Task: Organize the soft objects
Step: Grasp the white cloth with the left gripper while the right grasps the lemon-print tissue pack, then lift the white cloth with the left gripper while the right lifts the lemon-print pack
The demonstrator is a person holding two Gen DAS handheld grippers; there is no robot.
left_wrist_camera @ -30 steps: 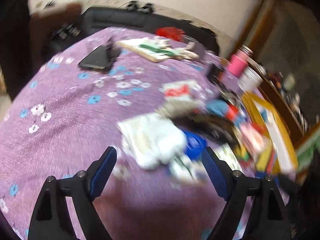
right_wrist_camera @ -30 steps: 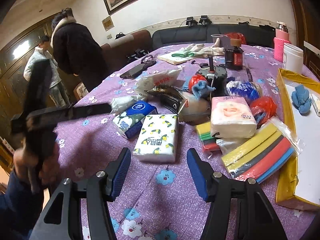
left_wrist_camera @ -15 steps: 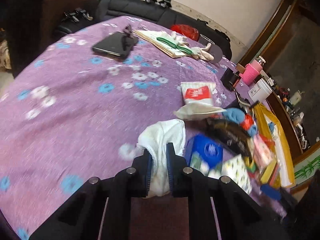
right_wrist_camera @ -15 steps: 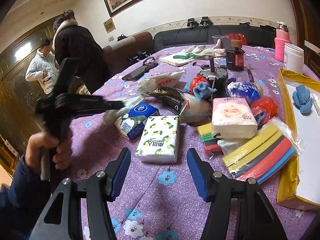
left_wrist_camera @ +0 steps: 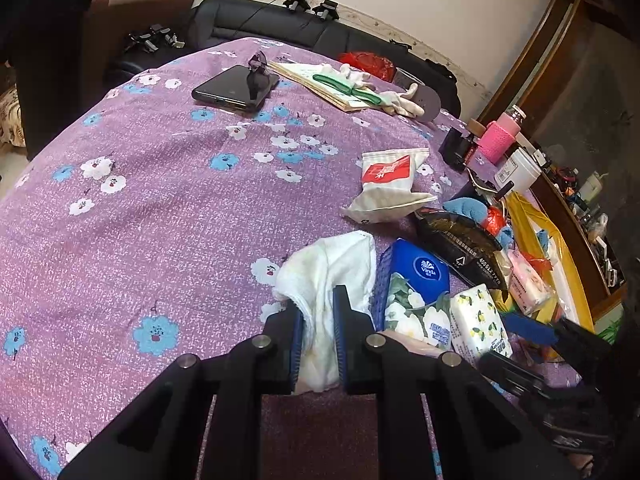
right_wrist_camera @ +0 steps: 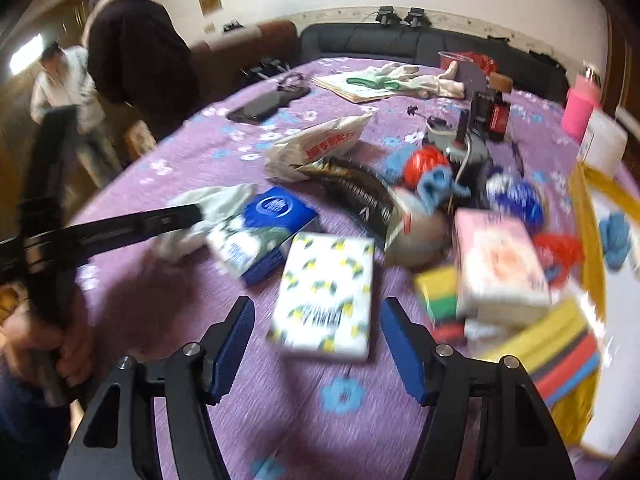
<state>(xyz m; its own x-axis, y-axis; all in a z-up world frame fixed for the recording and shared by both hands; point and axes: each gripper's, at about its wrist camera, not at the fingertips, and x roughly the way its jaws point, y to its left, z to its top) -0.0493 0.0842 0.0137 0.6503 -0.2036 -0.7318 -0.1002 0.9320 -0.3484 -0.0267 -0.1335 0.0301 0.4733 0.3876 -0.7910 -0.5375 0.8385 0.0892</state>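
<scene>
My left gripper (left_wrist_camera: 318,310) is shut on a white cloth (left_wrist_camera: 332,268) that lies on the purple flowered tablecloth (left_wrist_camera: 160,208). In the right wrist view the left gripper (right_wrist_camera: 188,214) reaches in from the left and pinches the same cloth (right_wrist_camera: 216,204). My right gripper (right_wrist_camera: 316,320) is open and empty, hovering just in front of a lemon-print tissue pack (right_wrist_camera: 326,292). A blue Vinda tissue pack (left_wrist_camera: 416,280) lies beside the cloth. A pink tissue pack (right_wrist_camera: 496,260) and a bundle of coloured foam sheets (right_wrist_camera: 560,348) lie to the right.
A yellow-rimmed tray (right_wrist_camera: 588,216) with a blue cloth (right_wrist_camera: 616,236) sits at the right. A black phone (left_wrist_camera: 234,88), papers with gloves (left_wrist_camera: 352,88), a white pouch (left_wrist_camera: 386,184), a black bag (left_wrist_camera: 460,240) and bottles crowd the table. Two people (right_wrist_camera: 132,52) stand at the left.
My left gripper closed on the white cloth and still holds it. My right gripper moved in toward the lemon-print tissue pack; its view is now motion-blurred.
</scene>
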